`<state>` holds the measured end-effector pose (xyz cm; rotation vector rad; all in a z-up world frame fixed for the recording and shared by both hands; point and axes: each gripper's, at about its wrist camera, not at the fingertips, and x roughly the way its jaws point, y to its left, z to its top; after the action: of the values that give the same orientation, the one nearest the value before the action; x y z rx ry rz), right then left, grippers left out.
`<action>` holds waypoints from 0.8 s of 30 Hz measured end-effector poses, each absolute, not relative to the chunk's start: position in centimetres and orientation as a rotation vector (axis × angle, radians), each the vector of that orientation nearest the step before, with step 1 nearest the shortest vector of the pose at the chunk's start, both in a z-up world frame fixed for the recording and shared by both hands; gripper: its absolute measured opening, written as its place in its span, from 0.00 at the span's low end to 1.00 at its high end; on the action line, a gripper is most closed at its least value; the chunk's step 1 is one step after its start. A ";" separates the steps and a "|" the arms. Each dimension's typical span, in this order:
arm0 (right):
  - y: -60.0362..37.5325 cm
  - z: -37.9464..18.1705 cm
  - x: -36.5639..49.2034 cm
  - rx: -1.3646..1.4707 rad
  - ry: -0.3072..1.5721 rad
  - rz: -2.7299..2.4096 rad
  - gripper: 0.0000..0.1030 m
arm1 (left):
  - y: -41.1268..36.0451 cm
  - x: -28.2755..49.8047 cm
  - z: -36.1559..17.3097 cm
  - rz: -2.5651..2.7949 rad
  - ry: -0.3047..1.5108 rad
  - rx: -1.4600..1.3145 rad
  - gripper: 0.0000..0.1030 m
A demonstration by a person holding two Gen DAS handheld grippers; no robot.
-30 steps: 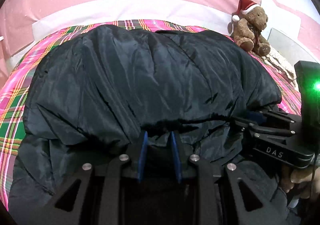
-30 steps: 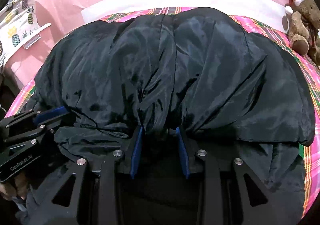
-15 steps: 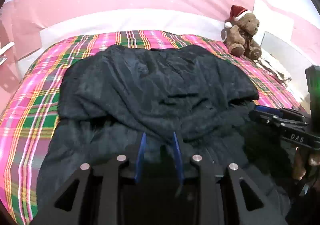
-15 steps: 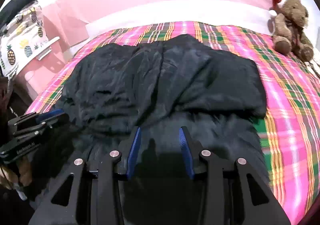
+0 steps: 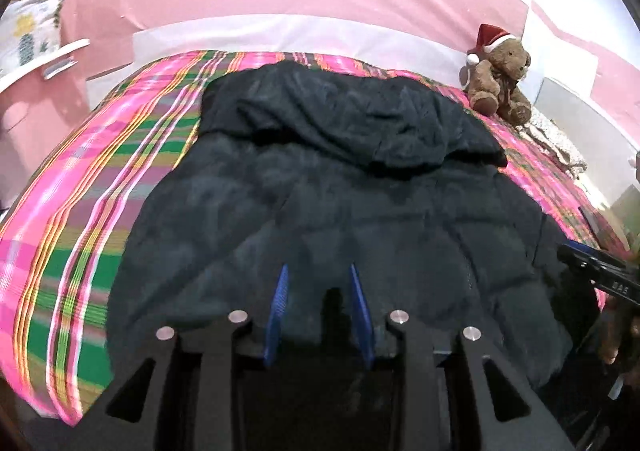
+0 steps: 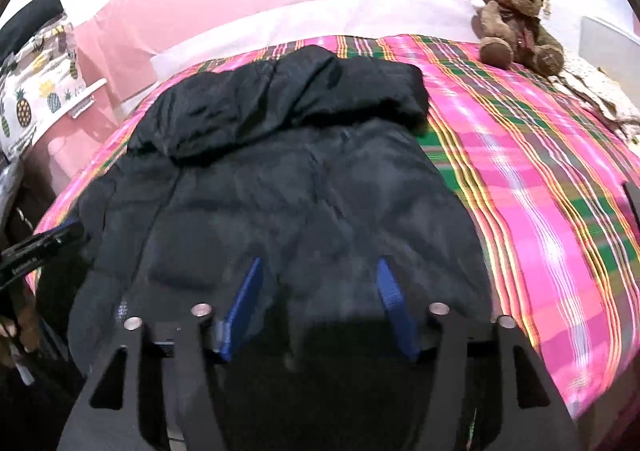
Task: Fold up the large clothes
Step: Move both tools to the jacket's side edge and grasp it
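Pink-and-green plaid bedspread [image 6: 540,179] covers the bed. Dark navy puffer jacket [image 6: 288,179] lies flat on it, its far end folded back over the body. Brown teddy bear in red Santa hat [image 6: 516,15] sits at the far corner. Right gripper [image 6: 320,275] jaws opening, nothing between; left gripper [image 5: 318,283] opening, empty, both above the jacket's near hem.

Dark puffy jacket [image 5: 340,187] lies spread on plaid bed cover [image 5: 120,179], its far end folded over. Left gripper [image 5: 318,271] above near hem, jaws opening, nothing pinched. Right gripper [image 5: 592,263] at right edge. Teddy bear [image 5: 500,79] far right.
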<state>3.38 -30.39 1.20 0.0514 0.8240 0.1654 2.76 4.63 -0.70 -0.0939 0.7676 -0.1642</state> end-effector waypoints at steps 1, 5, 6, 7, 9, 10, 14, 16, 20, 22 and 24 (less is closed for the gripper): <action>-30.5 1.1 2.7 0.051 0.827 0.163 0.60 | 4.6 2.1 -0.8 -0.159 0.769 -0.091 0.32; -31.3 0.9 1.2 0.062 0.822 0.156 0.61 | 5.4 0.3 -1.1 -0.122 0.765 -0.067 0.40; -31.6 0.9 1.1 0.065 0.819 0.151 0.61 | 5.7 0.0 -1.0 -0.112 0.760 -0.067 0.44; -31.9 0.9 0.9 0.069 0.814 0.146 0.62 | 5.9 -0.1 -0.9 -0.102 0.753 -0.066 0.49; -32.4 0.9 0.9 0.078 0.809 0.134 0.62 | 6.4 -0.3 -0.7 -0.074 0.734 -0.051 0.51; -32.8 0.9 1.1 0.084 0.806 0.122 0.62 | 6.7 -0.4 -0.7 -0.062 0.731 -0.046 0.53; -34.5 1.0 1.1 0.114 0.794 0.080 0.63 | 8.2 -0.3 -0.9 -0.012 0.726 -0.038 0.56; -35.5 0.8 1.1 0.130 0.801 0.053 0.64 | 9.2 -0.1 -1.1 0.012 0.727 -0.047 0.59; -37.5 -0.6 1.5 0.184 0.860 0.008 0.65 | 10.7 0.3 -2.3 0.023 0.767 -0.076 0.61; -38.1 -2.0 1.6 0.240 0.917 0.014 0.65 | 10.8 0.3 -2.9 0.010 0.779 -0.078 0.61; -38.5 -2.8 1.6 0.292 0.939 0.034 0.66 | 10.3 0.0 -3.3 -0.002 0.777 -0.058 0.63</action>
<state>1.61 -38.47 -2.79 0.2919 0.9391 0.0340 0.03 10.27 -3.28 -0.0585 0.7767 -0.0021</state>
